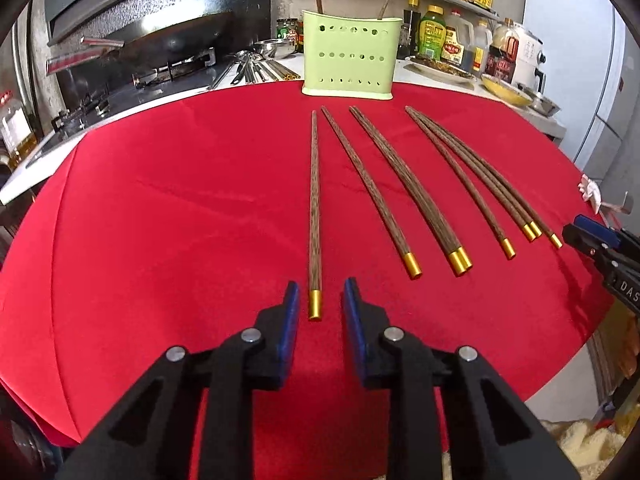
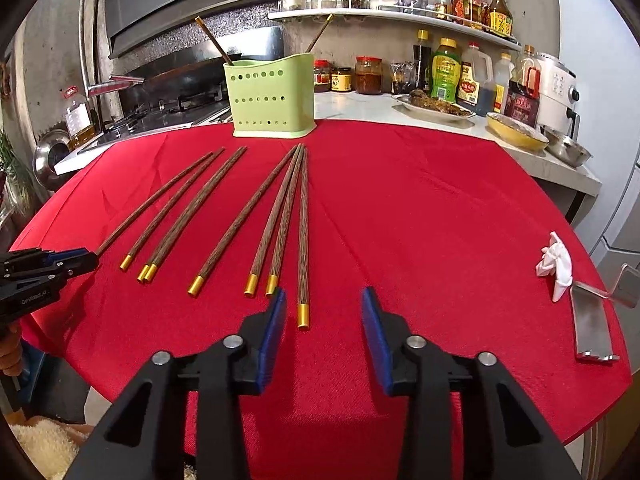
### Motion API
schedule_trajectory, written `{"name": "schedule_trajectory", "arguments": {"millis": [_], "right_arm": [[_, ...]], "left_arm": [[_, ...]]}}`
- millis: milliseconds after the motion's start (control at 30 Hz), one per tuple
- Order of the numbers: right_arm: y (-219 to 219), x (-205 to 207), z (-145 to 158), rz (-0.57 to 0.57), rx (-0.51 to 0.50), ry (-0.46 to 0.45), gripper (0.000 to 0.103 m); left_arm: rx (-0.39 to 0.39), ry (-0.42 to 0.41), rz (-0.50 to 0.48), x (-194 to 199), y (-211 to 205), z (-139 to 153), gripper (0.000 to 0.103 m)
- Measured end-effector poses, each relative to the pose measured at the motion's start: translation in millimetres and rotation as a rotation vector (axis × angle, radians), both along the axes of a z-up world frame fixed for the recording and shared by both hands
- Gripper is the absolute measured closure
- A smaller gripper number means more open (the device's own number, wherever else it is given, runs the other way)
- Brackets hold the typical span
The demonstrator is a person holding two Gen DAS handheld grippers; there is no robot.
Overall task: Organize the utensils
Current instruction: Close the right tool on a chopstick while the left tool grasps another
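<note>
Several dark wooden chopsticks with gold caps lie fanned out on a red cloth. A green perforated holder stands at the cloth's far edge with two chopsticks upright in it. My left gripper is open, its blue pads on either side of the gold end of the leftmost chopstick with a gap on each side. My right gripper is open wider around the gold end of the rightmost chopstick, which lies nearer the left pad. Each gripper also shows at the edge of the other's view, the left gripper and the right gripper.
A crumpled white object and a metal stand lie at the cloth's right edge. Behind are a stove with a wok, sauce bottles, a yellow dish and steel bowls on the counter.
</note>
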State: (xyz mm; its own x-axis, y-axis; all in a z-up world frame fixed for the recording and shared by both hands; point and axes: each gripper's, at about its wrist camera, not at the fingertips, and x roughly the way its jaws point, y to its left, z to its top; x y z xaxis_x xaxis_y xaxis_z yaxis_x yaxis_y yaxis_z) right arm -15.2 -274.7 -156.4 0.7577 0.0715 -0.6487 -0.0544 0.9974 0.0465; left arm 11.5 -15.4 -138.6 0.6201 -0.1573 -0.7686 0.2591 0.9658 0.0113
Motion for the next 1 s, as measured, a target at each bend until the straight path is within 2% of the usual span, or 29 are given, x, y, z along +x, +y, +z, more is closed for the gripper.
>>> {"name": "schedule_trajectory", "arguments": {"millis": [133,200,267,467,600,800,1000], "right_arm": [[2,5,-5,0.011,0.010,0.013,0.067],[3,8,-8,0.015,0.009,0.019,0.071],[3,12,-10,0.019,0.009,0.027,0.081],[7,11,-12,0.031,-0.004,0.007,0.089],[9,13,-13,0.031,-0.003,0.003,0.088],[7,9,-13,0.040,-0.012,0.004,0.089],[7,8,-15,0.027,-0.004,-0.021,0.088]], "left_arm": [[0.017,-0.004,0.003,1,-2,0,0.080],[0.026,-0.006,0.003,0,-3,0,0.080],[0.033,-0.005,0.004,-2,-3,1,0.081],[0.027,-0.008,0.012,-1,-3,0,0.081],[0.029,-0.017,0.005,0,-5,0,0.082],[0.018,-0.009,0.005,0,1,0,0.092],[0.058,-0.017,0.003,-4,-4,0,0.092]]}}
